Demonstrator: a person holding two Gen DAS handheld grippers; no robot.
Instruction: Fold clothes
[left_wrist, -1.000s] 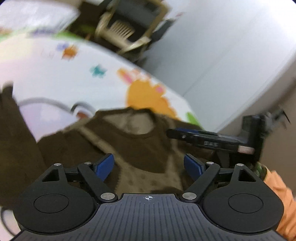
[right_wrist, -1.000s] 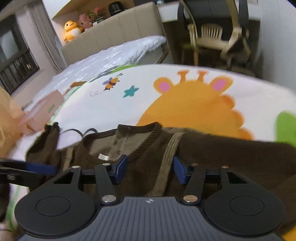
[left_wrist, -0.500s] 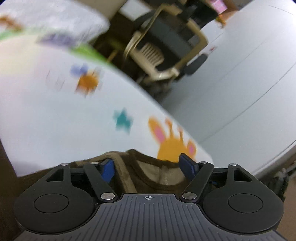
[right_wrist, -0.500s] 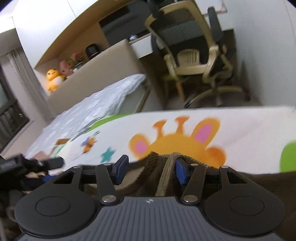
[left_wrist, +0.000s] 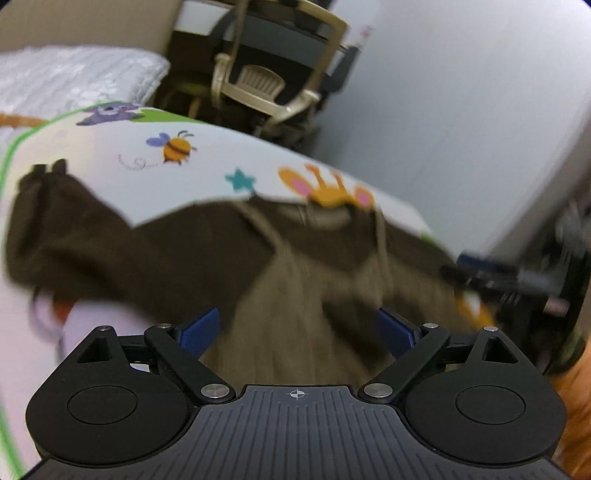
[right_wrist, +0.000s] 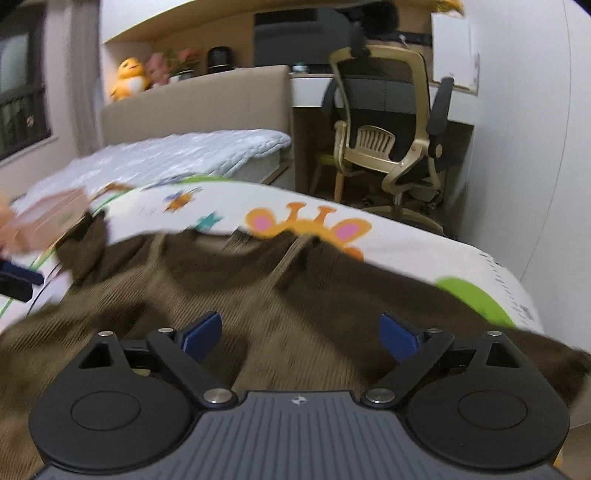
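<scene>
A dark brown sweater with a tan front panel (left_wrist: 295, 280) lies spread on a white cartoon-print play mat (left_wrist: 207, 173), collar toward the far side and one sleeve (left_wrist: 44, 221) reaching left. My left gripper (left_wrist: 297, 330) is open and empty over the sweater's lower part. My right gripper (right_wrist: 301, 334) is open and empty over the same sweater (right_wrist: 258, 302). The right gripper shows blurred at the right edge of the left wrist view (left_wrist: 517, 277), and the left gripper at the left edge of the right wrist view (right_wrist: 16, 280).
A beige and black office chair (right_wrist: 391, 147) stands beyond the mat by a desk. A bed with a white quilt (right_wrist: 177, 151) lies at the far left. A pink box (right_wrist: 48, 218) sits at the mat's left. A white wall (left_wrist: 461, 110) closes the right side.
Both grippers have opened and pulled back toward the sweater's lower part. The sweater, gripped near the collar before, now lies spread flat on the mat.
</scene>
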